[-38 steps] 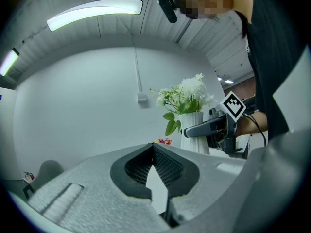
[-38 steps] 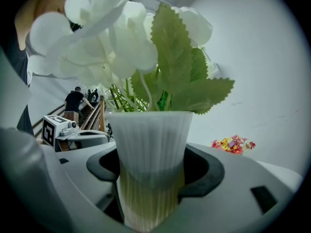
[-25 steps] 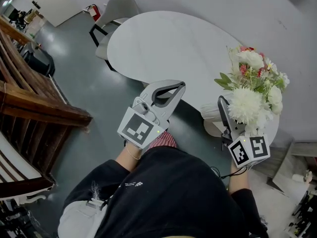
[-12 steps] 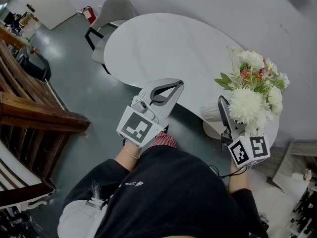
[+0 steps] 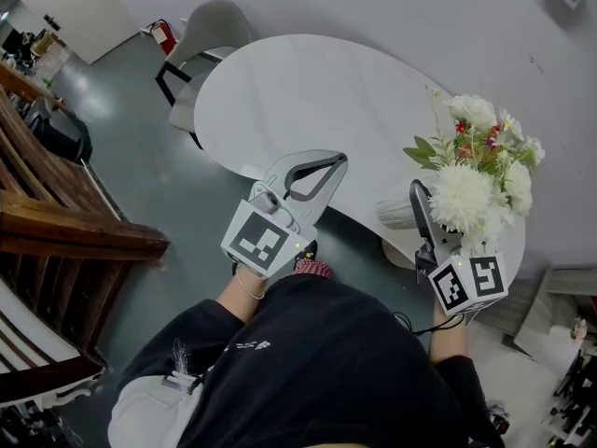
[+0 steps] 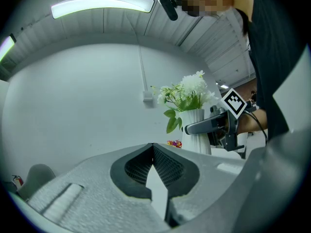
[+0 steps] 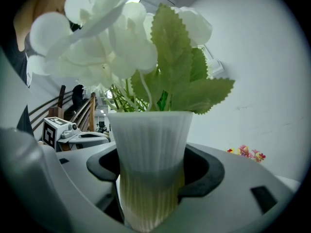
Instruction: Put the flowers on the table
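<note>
A white ribbed vase (image 5: 395, 213) of white and pink flowers (image 5: 476, 161) hangs by the near right edge of the white curved table (image 5: 298, 82). My right gripper (image 5: 417, 215) is shut on that vase. In the right gripper view the vase (image 7: 150, 164) fills the space between the jaws, under the flowers (image 7: 114, 42). My left gripper (image 5: 336, 161) hovers at the table's near edge, shut with nothing in it. The left gripper view has its jaws (image 6: 153, 147) meeting at the tip, and beyond them the vase (image 6: 197, 135) and the right gripper (image 6: 214, 125).
A grey chair (image 5: 216, 21) stands at the table's far left. Wooden railings (image 5: 65, 213) run down the left side over a grey floor. A small colourful sprig (image 7: 245, 153) lies on the tabletop near the wall. My lap fills the bottom of the head view.
Hardly anything: the head view has drifted slightly. Both grippers keep their places and the vase stays held.
</note>
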`<state>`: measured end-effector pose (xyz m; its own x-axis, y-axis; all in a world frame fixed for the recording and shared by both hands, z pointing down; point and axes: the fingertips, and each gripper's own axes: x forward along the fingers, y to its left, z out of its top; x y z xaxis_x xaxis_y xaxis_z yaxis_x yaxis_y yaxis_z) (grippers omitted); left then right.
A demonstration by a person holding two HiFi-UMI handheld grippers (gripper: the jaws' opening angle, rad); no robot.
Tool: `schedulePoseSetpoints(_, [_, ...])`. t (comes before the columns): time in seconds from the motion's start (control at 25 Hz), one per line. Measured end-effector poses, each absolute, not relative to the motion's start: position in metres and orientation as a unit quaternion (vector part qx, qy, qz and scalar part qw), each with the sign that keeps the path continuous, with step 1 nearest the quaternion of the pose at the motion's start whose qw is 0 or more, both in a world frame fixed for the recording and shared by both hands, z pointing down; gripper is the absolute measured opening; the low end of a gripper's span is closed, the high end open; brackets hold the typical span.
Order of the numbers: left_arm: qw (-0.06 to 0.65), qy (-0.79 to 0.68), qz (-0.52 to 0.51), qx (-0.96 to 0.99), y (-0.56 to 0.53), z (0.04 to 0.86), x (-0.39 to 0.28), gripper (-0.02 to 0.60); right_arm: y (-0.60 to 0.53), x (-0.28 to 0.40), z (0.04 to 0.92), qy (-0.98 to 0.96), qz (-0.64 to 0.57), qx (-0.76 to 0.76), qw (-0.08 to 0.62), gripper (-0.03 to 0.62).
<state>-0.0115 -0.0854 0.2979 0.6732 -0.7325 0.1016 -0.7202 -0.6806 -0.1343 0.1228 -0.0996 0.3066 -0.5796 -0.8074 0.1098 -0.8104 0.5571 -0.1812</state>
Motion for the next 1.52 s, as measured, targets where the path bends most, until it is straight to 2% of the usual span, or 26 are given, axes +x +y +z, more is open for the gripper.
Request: schedulePoseSetpoints(1.52, [0.065, 0.313, -0.052, -0.946, -0.102, 0.299, -0.013, -0.002, -0.101, 0.118, 0.304, -0.840, 0.094, 0.535, -0.007, 0.348])
